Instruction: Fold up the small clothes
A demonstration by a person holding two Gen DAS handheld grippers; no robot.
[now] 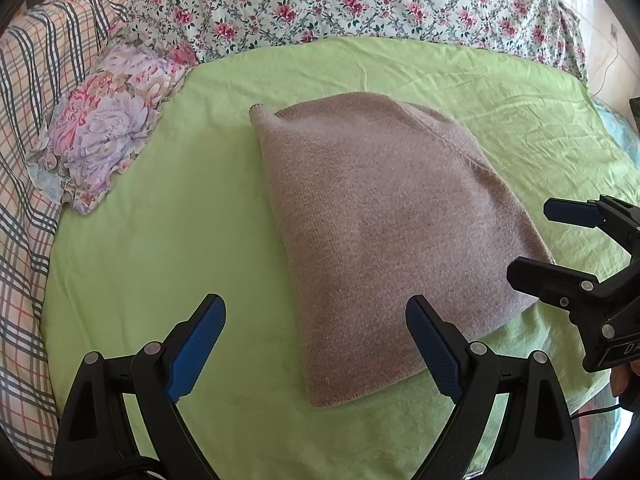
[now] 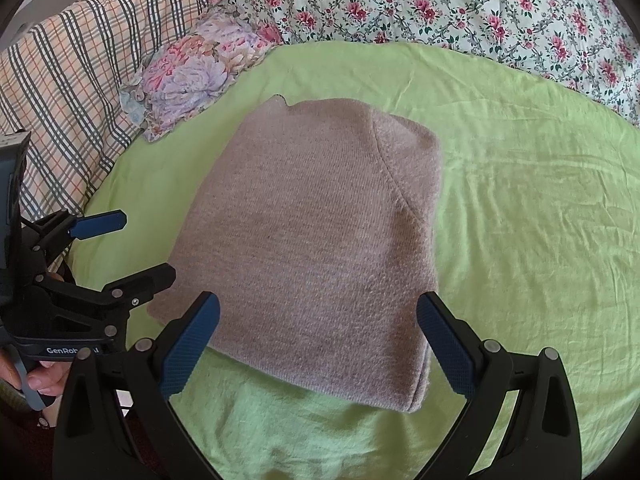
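Folded taupe knit garment (image 1: 384, 224) flat on light green sheet (image 1: 160, 248) over bed, middle of sheet. Long axis near to far, tilting left toward far end; small corner tab pokes out at far left. Seam visible near far right.

Left hand-held gripper (image 1: 316, 348): jaws wide, nothing held, above near left edge of garment. Right hand-held gripper (image 2: 318, 344): jaws wide, nothing held, above near right edge.

Purple-pink floral pillow (image 1: 100, 136) at far left, plaid blanket (image 1: 24, 160) beside it, rose-print quilt (image 1: 340, 0) along far side.

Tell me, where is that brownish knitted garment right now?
The knitted garment lies folded on the green sheet, mid-frame in both views, right of the flowered pillow.
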